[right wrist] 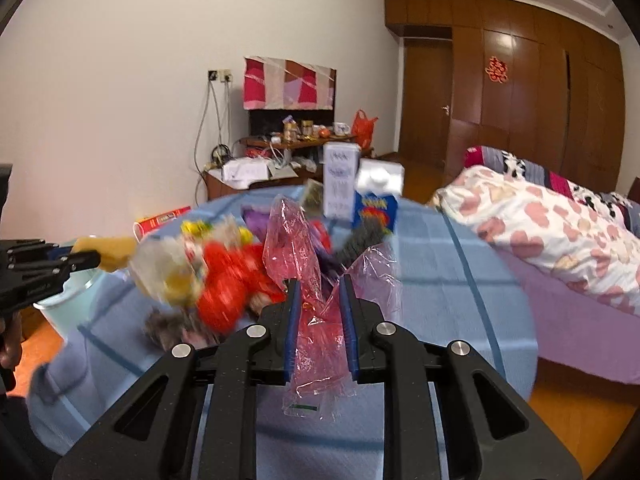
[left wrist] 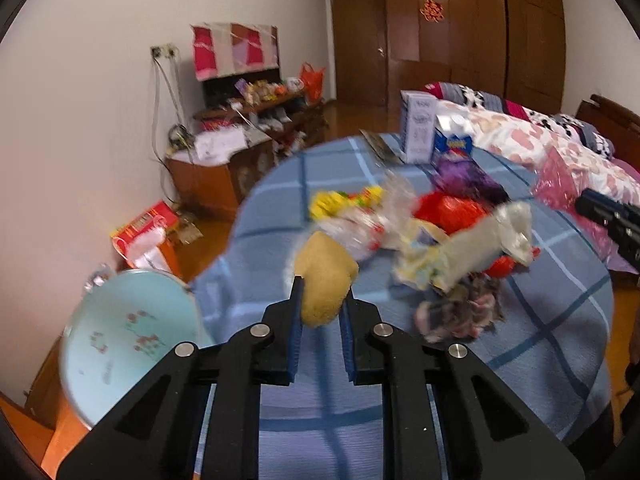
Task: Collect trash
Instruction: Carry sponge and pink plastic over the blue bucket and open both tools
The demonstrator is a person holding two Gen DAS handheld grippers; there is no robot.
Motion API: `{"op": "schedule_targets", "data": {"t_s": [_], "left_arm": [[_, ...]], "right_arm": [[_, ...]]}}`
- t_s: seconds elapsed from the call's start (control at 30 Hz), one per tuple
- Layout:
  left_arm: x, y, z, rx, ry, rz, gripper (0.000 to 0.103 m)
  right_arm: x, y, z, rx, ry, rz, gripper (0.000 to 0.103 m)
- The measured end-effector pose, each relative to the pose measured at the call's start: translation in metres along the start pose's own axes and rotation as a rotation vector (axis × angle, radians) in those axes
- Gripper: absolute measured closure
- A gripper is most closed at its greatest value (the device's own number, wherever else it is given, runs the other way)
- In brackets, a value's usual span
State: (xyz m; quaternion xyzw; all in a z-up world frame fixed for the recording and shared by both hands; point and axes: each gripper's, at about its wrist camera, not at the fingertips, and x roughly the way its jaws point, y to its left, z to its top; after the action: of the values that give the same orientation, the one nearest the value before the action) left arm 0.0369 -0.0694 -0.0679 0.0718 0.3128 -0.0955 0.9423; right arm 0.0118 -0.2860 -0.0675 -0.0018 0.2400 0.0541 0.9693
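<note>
- The left tool (left wrist: 322, 300) pinches a tan spongy lump (left wrist: 326, 280) between its blue pads; the lump bulges out ahead of the fingertips and appears lifted clear of the counter (left wrist: 400, 400).
- Down and to that tool's left stands a pale blue bin (left wrist: 128, 344), its mouth open and tipped toward the camera, just beside the counter's edge.
- The right tool (right wrist: 320, 300) grips a pink clear plastic bag (right wrist: 308, 320); the film runs up past the fingertips and hangs loose below the pads. The pads are not pressed fully together, with the film bunched between them.
- Ahead of both tools, in the middle of the blue checked counter, lies the remaining trash pile (left wrist: 420, 232): red, yellow and clear wrappers, all blurred.
- Beyond the pile, at the counter's far edge, stand a white carton (left wrist: 418, 132) and a blue box (left wrist: 454, 146); whether they count as trash I cannot tell.
- Judged step: both pieces are picked up and being carried to the bin.
- Next the left tool likely needs to swing left over the bin's mouth before spreading; the light bag may cling to the right pads.
</note>
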Motion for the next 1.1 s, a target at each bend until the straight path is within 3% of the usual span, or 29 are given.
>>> {"op": "schedule_targets", "data": {"t_s": [0.13, 0.57, 1.1], "left_arm": [[-0.007, 0.021, 0.004, -0.009, -0.022, 0.078, 0.087], [-0.014, 0.106, -0.011, -0.069, 0.016, 0.244, 0.087], [-0.018, 0.156, -0.032, -0.087, 0.07, 0.387, 0.086]], "right_arm": [[0.014, 0.026, 0.027, -0.038, -0.028, 0.047, 0.083], [0.05, 0.104, 0.065, -0.126, -0.056, 0.173, 0.082], [0.092, 0.191, 0.065, -0.246, -0.037, 0.301, 0.082]]}}
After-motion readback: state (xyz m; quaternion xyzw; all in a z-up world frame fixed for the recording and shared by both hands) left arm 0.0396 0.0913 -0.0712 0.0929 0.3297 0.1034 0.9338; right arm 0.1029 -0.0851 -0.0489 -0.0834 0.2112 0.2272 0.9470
